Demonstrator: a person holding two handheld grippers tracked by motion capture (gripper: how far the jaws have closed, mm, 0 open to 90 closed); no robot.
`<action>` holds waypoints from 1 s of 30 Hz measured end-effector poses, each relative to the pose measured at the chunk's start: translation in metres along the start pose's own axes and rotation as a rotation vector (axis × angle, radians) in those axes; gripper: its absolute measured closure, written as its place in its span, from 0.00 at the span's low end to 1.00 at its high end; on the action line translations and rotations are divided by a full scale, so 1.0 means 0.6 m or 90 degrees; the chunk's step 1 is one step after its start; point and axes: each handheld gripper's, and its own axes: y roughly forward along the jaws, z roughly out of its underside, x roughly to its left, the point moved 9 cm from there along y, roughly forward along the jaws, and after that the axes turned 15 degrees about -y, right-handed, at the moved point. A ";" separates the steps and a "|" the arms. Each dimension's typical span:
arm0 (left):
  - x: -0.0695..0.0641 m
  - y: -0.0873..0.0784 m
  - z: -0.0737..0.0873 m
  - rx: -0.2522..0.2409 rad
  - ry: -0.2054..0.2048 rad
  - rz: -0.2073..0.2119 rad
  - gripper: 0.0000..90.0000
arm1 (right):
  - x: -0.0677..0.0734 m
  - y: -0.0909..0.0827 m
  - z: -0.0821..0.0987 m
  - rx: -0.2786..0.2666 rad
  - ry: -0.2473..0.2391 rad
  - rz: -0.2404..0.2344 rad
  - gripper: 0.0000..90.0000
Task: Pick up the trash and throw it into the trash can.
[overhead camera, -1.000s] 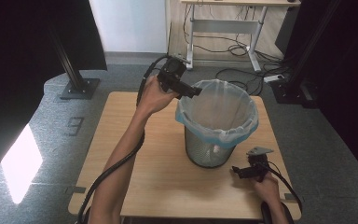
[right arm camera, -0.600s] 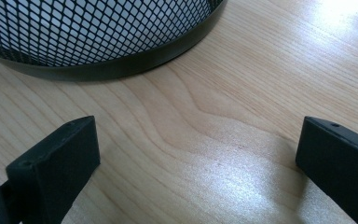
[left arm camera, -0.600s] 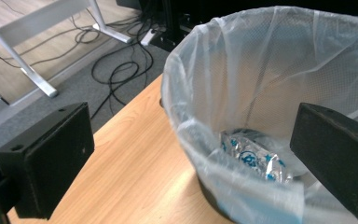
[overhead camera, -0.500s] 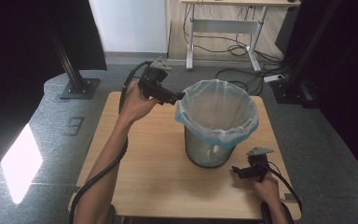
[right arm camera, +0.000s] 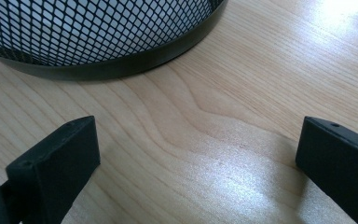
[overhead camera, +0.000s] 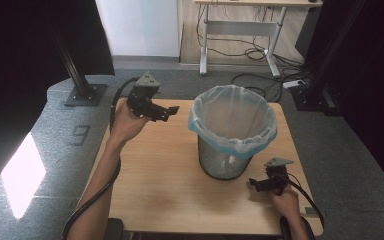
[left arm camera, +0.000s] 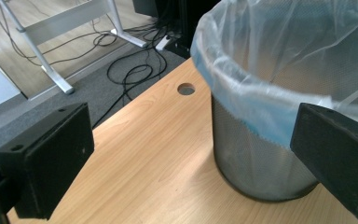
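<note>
The wire-mesh bin is stood upright on the wooden table, toward the table's right half, and is lined with a pale blue plastic bag folded over its rim. Nearest the person, the right gripper is held low over the table just in front of the bin's base and to its right; in the right gripper view its jaws are spread wide apart with nothing between them, and the bin's black base ring is seen close ahead. Farther off, the left gripper is held raised to the left of the bin, apart from it, pointed toward it. Its jaws are also spread wide and empty. Beyond the bin, a round hole is seen in the table.
</note>
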 end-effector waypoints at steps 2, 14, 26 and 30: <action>0.007 -0.005 0.011 -0.003 -0.006 -0.003 0.00 | 0.000 0.000 0.000 0.000 -0.001 0.000 0.00; 0.041 -0.020 0.079 0.000 -0.018 -0.029 0.00 | 0.000 0.000 0.000 0.000 -0.001 0.000 0.00; 0.056 -0.011 0.158 -0.001 -0.037 -0.032 0.00 | 0.000 0.000 0.000 0.001 -0.002 0.001 0.00; 0.059 -0.005 0.177 0.000 -0.044 -0.030 0.00 | 0.000 0.000 0.000 -0.001 -0.001 0.000 0.00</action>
